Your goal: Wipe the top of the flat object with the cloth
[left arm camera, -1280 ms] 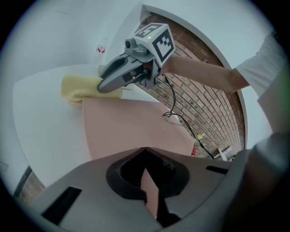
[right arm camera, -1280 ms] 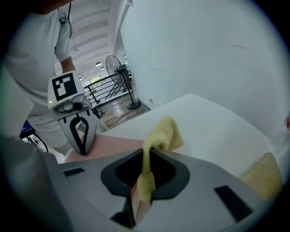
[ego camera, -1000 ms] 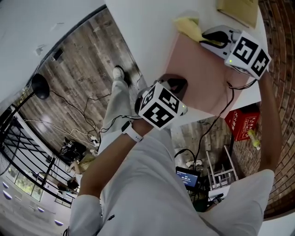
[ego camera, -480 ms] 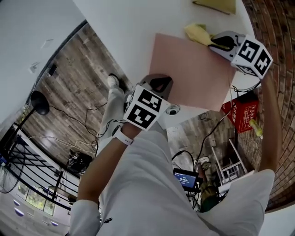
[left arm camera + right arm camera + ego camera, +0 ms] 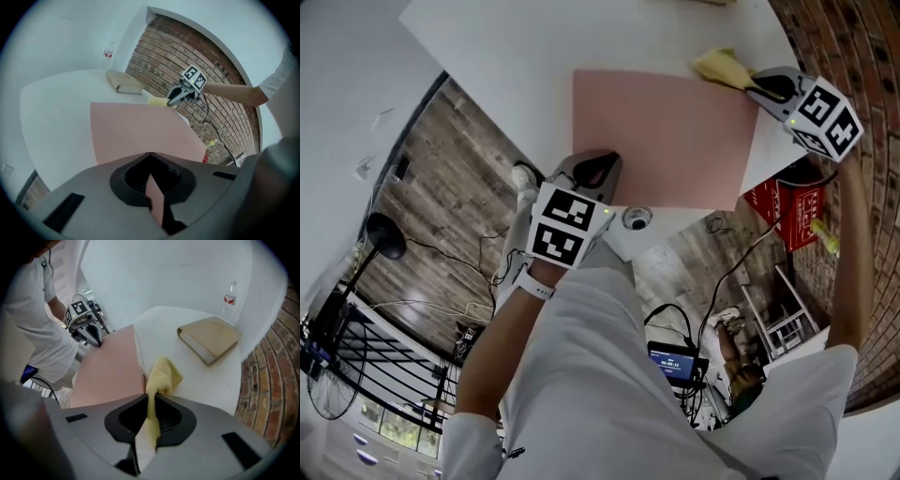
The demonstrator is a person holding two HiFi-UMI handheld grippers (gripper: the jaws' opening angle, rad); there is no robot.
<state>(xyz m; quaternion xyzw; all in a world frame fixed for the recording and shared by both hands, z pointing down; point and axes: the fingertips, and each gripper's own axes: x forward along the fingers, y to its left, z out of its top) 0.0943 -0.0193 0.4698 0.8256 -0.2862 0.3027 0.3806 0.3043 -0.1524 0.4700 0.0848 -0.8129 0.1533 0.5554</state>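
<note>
A flat pink sheet (image 5: 666,141) lies on the white table (image 5: 516,66). My left gripper (image 5: 595,171) is shut on the sheet's near left corner; the left gripper view shows the pink edge pinched between the jaws (image 5: 157,206). My right gripper (image 5: 761,86) is at the sheet's far right corner, shut on a yellow cloth (image 5: 720,66). The cloth (image 5: 164,373) droops from the jaws onto the table right beside the sheet's edge (image 5: 110,371). Each gripper shows in the other's view: the right gripper (image 5: 180,96) and the left gripper (image 5: 89,333).
A tan book (image 5: 211,338) and a clear water bottle (image 5: 228,298) are on the table beyond the cloth, by the wall. A small round fitting (image 5: 636,218) sits at the table's near edge. On the floor below are a red box (image 5: 786,230), cables and gear.
The head view has swung, so more of the sheet shows. The right gripper and cloth now sit further right along the sheet's far edge. Both grippers keep their holds.
</note>
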